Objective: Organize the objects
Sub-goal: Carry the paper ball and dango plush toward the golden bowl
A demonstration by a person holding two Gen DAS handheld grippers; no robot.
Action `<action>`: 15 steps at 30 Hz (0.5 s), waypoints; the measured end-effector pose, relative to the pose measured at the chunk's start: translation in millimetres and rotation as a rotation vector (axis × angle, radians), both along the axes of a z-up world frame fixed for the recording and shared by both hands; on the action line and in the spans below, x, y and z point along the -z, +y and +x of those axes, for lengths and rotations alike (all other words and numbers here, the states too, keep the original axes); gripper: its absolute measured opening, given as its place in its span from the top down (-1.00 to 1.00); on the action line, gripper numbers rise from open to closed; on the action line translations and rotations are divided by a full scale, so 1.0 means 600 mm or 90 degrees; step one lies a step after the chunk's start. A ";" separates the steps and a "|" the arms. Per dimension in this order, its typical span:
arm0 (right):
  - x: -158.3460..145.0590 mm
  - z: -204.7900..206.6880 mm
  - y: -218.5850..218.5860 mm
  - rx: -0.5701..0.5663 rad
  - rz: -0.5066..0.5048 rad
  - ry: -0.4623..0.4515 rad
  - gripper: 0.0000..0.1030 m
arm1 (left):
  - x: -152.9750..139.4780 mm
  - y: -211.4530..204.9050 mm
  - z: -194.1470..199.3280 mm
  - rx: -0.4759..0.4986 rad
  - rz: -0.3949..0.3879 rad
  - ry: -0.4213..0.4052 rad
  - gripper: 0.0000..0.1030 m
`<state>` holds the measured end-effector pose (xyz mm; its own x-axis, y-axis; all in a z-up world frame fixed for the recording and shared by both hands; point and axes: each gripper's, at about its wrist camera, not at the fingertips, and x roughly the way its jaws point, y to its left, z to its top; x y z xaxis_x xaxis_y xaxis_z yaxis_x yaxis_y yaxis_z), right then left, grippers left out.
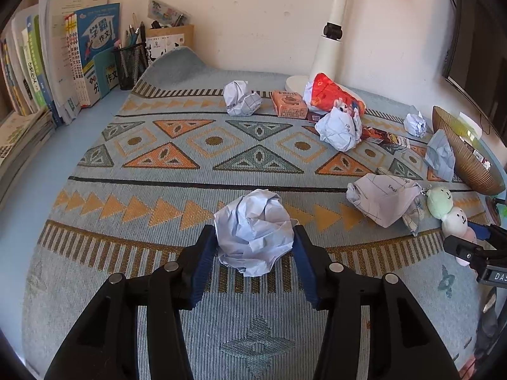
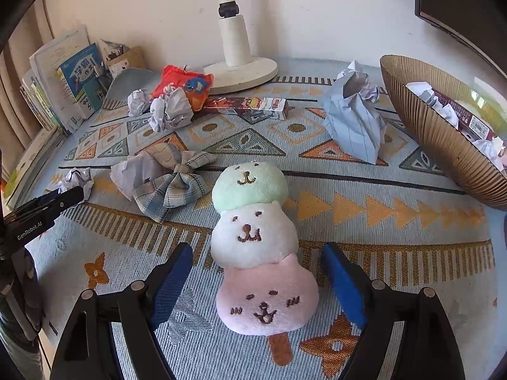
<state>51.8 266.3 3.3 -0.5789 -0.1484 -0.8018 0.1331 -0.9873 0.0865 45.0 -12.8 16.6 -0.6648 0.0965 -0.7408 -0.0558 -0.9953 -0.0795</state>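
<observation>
My left gripper [image 1: 255, 237] has its blue pads against both sides of a crumpled white paper ball [image 1: 255, 231] that rests on the patterned mat. My right gripper [image 2: 256, 262] is open, its pads standing apart on either side of a plush dango toy [image 2: 256, 243] with green, white and pink heads on a stick, lying on the mat. The plush also shows at the right in the left wrist view [image 1: 450, 205]. A brown ribbed bowl [image 2: 437, 133] at the right holds crumpled paper and a box.
More paper balls [image 1: 240, 98] [image 1: 339, 129] [image 1: 383, 199], an orange box [image 1: 288, 103], a red snack bag [image 1: 332, 93], a checked cloth [image 2: 171, 190], a long box [image 2: 250, 104] and folded blue paper [image 2: 355, 123] litter the mat. A lamp base [image 2: 244, 72] stands behind; books [image 1: 47, 63] and a pen holder [image 1: 130, 63] stand left.
</observation>
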 end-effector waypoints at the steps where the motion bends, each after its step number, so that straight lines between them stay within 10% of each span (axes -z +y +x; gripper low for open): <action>1: -0.001 0.002 -0.003 -0.006 0.003 0.005 -0.15 | 0.000 0.000 0.000 0.000 -0.001 0.000 0.08; 15: -0.002 0.007 -0.024 -0.040 0.017 0.016 -0.01 | 0.003 0.004 -0.004 0.000 -0.010 -0.012 0.08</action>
